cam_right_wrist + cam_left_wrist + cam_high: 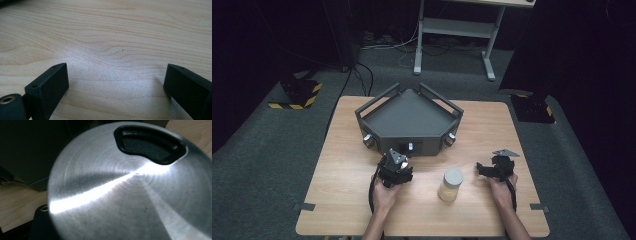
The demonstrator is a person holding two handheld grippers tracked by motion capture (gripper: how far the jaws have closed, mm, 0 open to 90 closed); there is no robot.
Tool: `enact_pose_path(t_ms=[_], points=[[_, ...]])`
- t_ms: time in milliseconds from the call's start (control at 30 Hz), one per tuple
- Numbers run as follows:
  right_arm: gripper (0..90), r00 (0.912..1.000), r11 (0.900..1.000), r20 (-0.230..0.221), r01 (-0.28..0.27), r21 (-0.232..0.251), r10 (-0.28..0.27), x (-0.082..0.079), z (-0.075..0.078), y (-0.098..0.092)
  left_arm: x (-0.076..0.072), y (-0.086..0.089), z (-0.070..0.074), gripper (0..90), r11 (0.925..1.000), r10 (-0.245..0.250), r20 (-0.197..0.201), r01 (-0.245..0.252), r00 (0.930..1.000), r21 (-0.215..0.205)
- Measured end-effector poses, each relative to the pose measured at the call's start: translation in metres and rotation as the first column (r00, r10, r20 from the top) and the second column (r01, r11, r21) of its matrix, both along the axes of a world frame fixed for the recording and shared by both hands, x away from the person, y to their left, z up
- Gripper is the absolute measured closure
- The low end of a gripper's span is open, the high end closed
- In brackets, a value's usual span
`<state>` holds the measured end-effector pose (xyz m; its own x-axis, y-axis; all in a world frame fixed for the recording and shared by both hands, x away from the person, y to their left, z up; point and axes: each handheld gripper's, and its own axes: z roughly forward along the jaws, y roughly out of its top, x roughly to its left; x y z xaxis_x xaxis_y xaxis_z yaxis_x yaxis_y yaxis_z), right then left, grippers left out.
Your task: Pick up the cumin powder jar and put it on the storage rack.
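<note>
- Wood-grain counter is seen carrying a dark grey angular tray, a lidded jar and both grippers.
- Brushed-metal disc, with a black-rimmed slot, is shown close-up in the left gripper view; it is held in front of the tray's front panel.
- Left gripper: fingers are closed on the disc, so pickup is judged done; placement remains.
- Right gripper: fingers are spread apart over bare wood, holding nothing.
</note>
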<state>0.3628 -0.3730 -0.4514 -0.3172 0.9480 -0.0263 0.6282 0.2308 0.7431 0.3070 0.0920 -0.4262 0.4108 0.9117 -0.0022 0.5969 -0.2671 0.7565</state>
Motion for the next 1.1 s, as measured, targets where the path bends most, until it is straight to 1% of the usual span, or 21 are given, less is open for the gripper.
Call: enact_pose_path(t_ms=[100, 267, 333, 400, 467, 567, 733, 867, 1033, 1100], points=[[5.4, 1.0, 1.0, 0.0, 0.0, 0.0, 0.0, 0.0, 0.0, 0.0, 0.0, -0.001, 0.0, 31.2, 1.0, 0.003, 0.001, -0.003, 1.0, 0.002], [5.4, 1.0, 1.0, 0.0, 0.0, 0.0, 0.0, 0.0, 0.0, 0.0, -0.003, -0.004, 0.0, 31.4, 0.9998, 0.0, 0.011, 0.0, 0.9999, 0.018], [5.4, 1.0, 1.0, 0.0, 0.0, 0.0, 0.0, 0.0, 0.0, 0.0, -0.005, -0.005, 0.0, 31.4, 0.9999, 0.005, 0.015, -0.006, 0.9999, 0.01], [5.5, 1.0, 1.0, 0.0, 0.0, 0.0, 0.0, 0.0, 0.0, 0.0, -0.004, -0.002, 0.002, 31.5, 0.9998, -0.003, 0.015, 0.003, 0.9999, 0.018], [5.4, 1.0, 1.0, 0.0, 0.0, 0.0, 0.0, 0.0, 0.0, 0.0, -0.006, 0.0, 0.004, 31.5, 1.0, -0.005, 0.021, 0.005, 0.9998, 0.008], [5.4, 1.0, 1.0, 0.0, 0.0, 0.0, 0.0, 0.0, 0.0, 0.0, -0.007, 0.002, 0.01, 31.5, 0.9999, -0.014, 0.027, 0.014, 0.9995, 0.005], [5.5, 1.0, 1.0, 0.0, 0.0, 0.0, 0.0, 0.0, 0.0, 0.0, -0.009, 0.001, 0.021, 31.5, 0.9992, -0.036, 0.036, 0.035, 0.9987, 0.017], [5.5, 1.0, 1.0, 0.0, 0.0, 0.0, 0.0, 0.0, 0.0, 0.0, -0.011, 0.002, 0.03, 31.5, 0.9989, -0.046, 0.047, 0.046, 0.9978, 0.007], [5.5, 1.0, 1.0, 0.0, 0.0, 0.0, 0.0, 0.0, 0.0, 0.0, -0.007, 0.005, 0.043, 31.6, 0.9976, -0.069, 0.034, 0.069, 0.997, -0.007], [5.5, 1.0, 1.0, 0.0, 0.0, 0.0, 0.0, 0.0, 0.0, 0.0, -0.006, 0.005, 0.047, 31.6, 0.9971, -0.076, 0.034, 0.076, 0.9965, -0.006]])
